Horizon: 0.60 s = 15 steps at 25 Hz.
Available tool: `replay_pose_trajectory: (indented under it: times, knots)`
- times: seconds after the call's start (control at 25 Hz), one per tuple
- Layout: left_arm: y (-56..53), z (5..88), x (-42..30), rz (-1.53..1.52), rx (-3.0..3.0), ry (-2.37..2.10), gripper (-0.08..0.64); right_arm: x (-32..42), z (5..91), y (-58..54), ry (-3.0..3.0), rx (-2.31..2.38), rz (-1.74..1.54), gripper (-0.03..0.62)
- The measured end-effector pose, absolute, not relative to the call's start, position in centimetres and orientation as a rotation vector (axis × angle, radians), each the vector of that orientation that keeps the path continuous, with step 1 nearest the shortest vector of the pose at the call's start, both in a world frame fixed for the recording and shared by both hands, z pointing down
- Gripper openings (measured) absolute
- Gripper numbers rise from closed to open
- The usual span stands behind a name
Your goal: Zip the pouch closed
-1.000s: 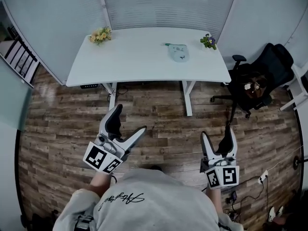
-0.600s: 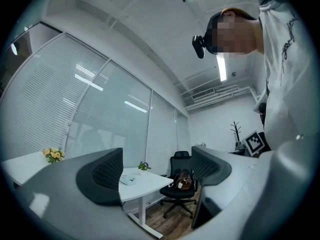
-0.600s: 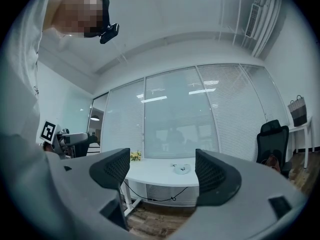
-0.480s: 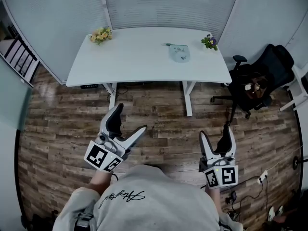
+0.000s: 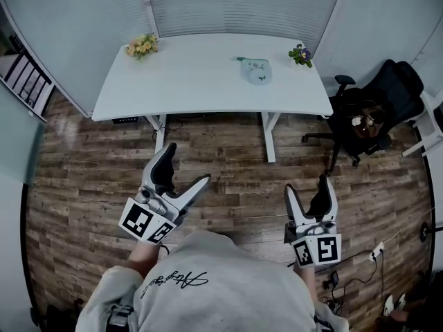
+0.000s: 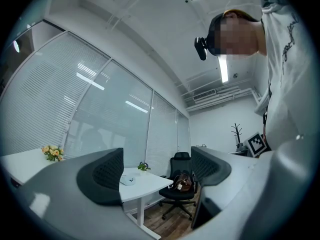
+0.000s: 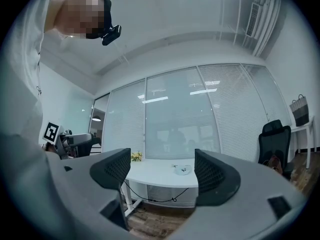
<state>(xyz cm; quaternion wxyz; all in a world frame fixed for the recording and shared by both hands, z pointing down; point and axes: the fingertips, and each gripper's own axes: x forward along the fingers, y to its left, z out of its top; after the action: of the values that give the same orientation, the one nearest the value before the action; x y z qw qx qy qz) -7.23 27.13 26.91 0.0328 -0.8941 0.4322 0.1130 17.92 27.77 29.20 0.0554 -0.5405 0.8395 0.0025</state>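
Low in the frame I hold the left claw (image 5: 187, 164) and the right claw (image 5: 306, 184) over the wood floor (image 5: 235, 164), each with its jaws spread apart and nothing between them. Farther up, well apart from both, the pale pouch (image 5: 256, 70) lies on the white bench (image 5: 194, 81), toward its upper right. It sits between the flower bunches (image 5: 140, 46) at the far corners.

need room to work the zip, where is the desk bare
The desk is bare across its left and middle, between the yellow flowers and the pouch, and along its whole front edge. Only the back right is crowded: pouch beside purple flowers.
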Motion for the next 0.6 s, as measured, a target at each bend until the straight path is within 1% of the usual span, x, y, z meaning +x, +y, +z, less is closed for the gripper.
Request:
replay_pose_trajectory:
  times: [0.16, 0.36, 0.6]
  knots:
    - [27.3, 27.3, -7.2, 0.358, -2.745, 1.357, 0.407, 18.1, 29.7, 27.2, 2.572, -1.626, 0.005, 0.377]
    - [26.9, 28.4, -7.0, 0.283, -2.749, 1.379, 0.403, 17.8, 30.4, 26.3, 2.576, -1.605, -0.051, 0.374]
    - [24.6, 28.9, -6.7, 0.323, -2.761, 1.371, 0.402, 17.9, 31.1, 24.9, 2.55, -1.605, -0.069, 0.373]
